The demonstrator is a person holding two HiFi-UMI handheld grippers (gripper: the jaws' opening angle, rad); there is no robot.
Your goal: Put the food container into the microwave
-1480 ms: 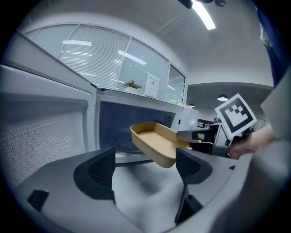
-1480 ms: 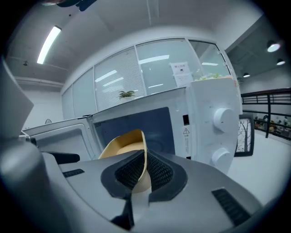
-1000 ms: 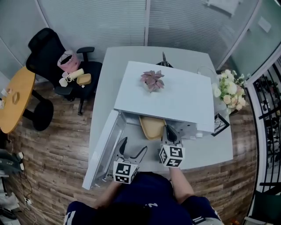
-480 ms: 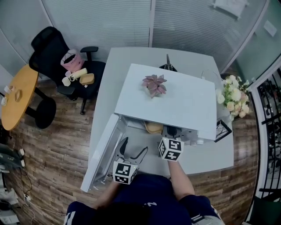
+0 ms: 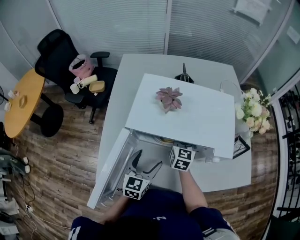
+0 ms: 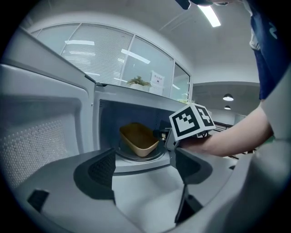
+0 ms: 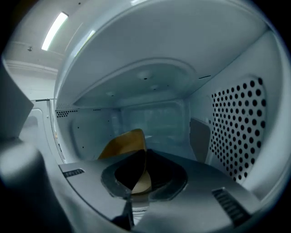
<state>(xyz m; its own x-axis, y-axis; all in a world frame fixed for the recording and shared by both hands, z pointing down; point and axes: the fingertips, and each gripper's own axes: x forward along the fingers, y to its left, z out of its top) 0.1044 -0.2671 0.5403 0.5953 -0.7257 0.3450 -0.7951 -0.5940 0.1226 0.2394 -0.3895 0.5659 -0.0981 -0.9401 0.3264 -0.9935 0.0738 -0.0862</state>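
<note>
Inside microwave [image 5: 187,112], tan open food container [image 6: 137,139], right tongs [image 7: 137,176] gripping.

Head view being lit evenly from above; only weak shadows being cast on table [image 5: 126,70]. Straight lines being bent near frame borders. Left gripper view being closed in by black round vignette; ceiling light strip [image 6: 211,13] being blown out to glare; food container [image 6: 138,139] being rendered sharp, foreground softer. Right gripper view being lit dimly, bluish, inside microwave [image 7: 150,77]; right gripper [image 7: 142,159] being blurred in foreground; perforated wall [image 7: 236,127] being stretched by fisheye.
</note>
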